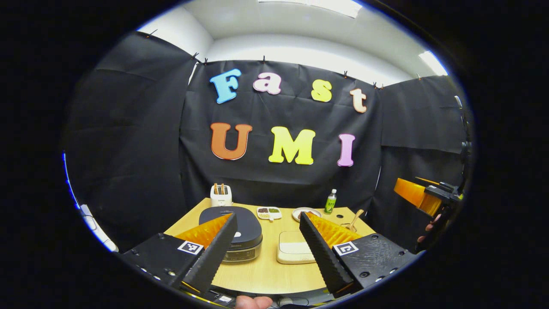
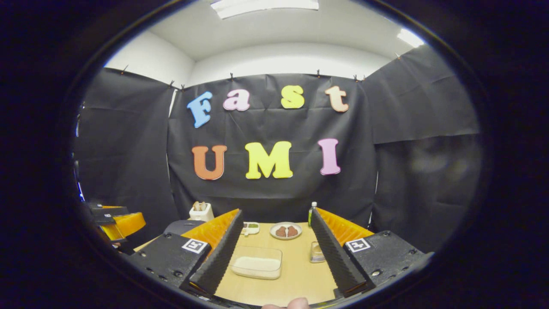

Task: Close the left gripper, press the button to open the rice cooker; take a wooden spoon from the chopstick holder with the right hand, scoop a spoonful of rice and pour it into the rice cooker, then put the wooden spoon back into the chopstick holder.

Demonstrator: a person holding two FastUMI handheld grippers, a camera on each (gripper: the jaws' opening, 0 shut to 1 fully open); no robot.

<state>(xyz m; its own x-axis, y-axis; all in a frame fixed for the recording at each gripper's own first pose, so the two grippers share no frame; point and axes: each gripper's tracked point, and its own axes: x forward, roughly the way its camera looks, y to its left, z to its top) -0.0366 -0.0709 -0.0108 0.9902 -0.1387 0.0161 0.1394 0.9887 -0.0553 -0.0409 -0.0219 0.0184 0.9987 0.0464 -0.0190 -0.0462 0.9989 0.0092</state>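
No brand or label can be read at this size. The left gripper [image 1: 268, 251] hangs above the near table [image 1: 261, 274] edge, fingers wide apart, holding nothing; the closed rice cooker [image 1: 233, 234] sits behind its left finger. The right gripper [image 2: 274, 253] is likewise spread and empty, the rice container [image 2: 257, 262] between its fingers. The wooden spoon [image 1: 356, 219] stands in the chopstick holder [image 2: 316, 252] at the table's right.

A light wooden counter [image 1: 266, 270] holds everything. Just ahead of the left gripper [image 1: 266, 251] sit a dark rice cooker [image 1: 240, 231] with its lid shut and a clear box of rice [image 1: 294, 253] beside it. Farther off are a white toaster [image 1: 221, 195], a small split dish [image 1: 269, 212], a plate [image 1: 305, 213], a green bottle [image 1: 330, 201] and a chopstick holder [image 1: 348, 226] with a wooden spoon [image 1: 356, 218].
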